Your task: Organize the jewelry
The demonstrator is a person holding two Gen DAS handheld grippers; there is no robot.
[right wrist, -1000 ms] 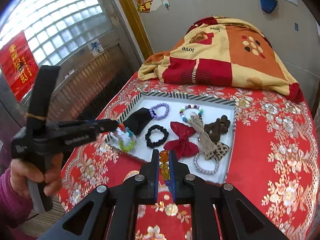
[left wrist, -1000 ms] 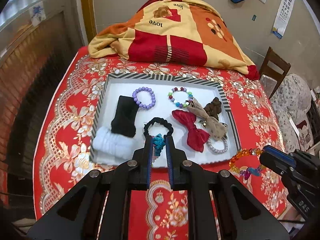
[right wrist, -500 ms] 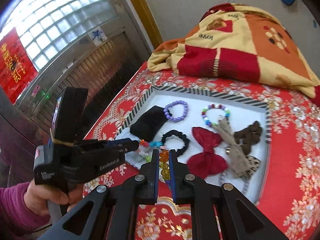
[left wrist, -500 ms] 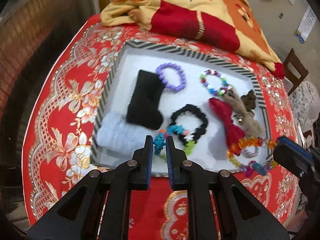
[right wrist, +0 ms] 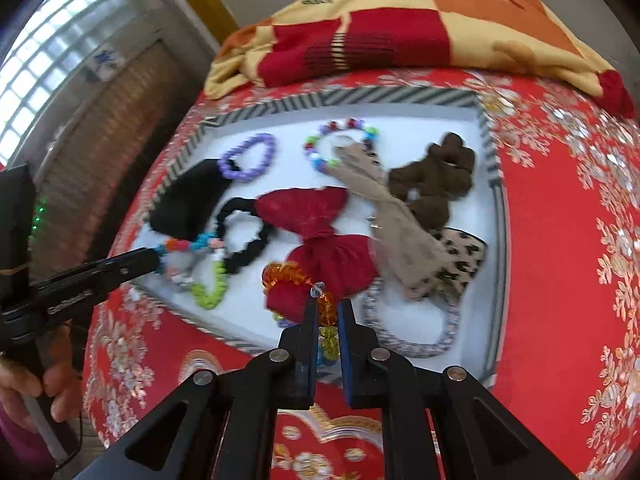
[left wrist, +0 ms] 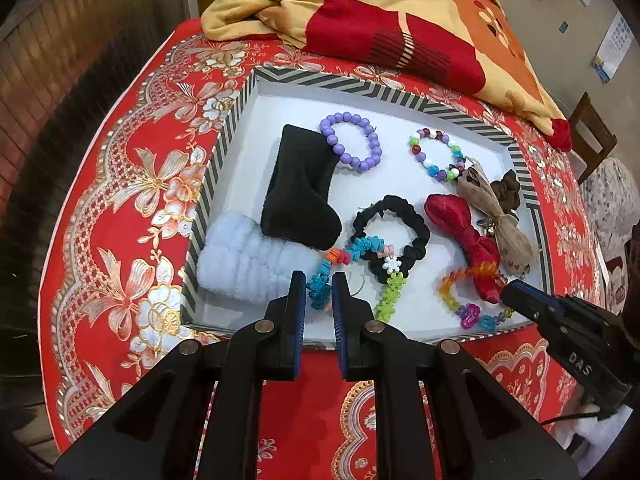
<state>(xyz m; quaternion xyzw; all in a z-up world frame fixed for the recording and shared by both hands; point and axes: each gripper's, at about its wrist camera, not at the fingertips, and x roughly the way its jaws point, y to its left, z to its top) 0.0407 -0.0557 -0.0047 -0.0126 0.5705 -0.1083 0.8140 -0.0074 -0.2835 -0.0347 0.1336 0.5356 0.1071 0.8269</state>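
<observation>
Over tray (left wrist: 400,92): both tools lowered since a second ago. Left tool (left wrist: 318,280) clamped on blue-green bracelet (left wrist: 352,248), now draped across black scrunchie (left wrist: 400,216); right tool (right wrist: 328,308) clamped on orange bracelet (right wrist: 286,272), resting on red bow (right wrist: 320,236). Release looks next.

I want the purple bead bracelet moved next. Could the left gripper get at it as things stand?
Probably not yet. The left gripper is shut on the blue coiled bracelet, so it must let go first. The purple bead bracelet itself lies uncovered in the tray, only touching the black headband.
</observation>
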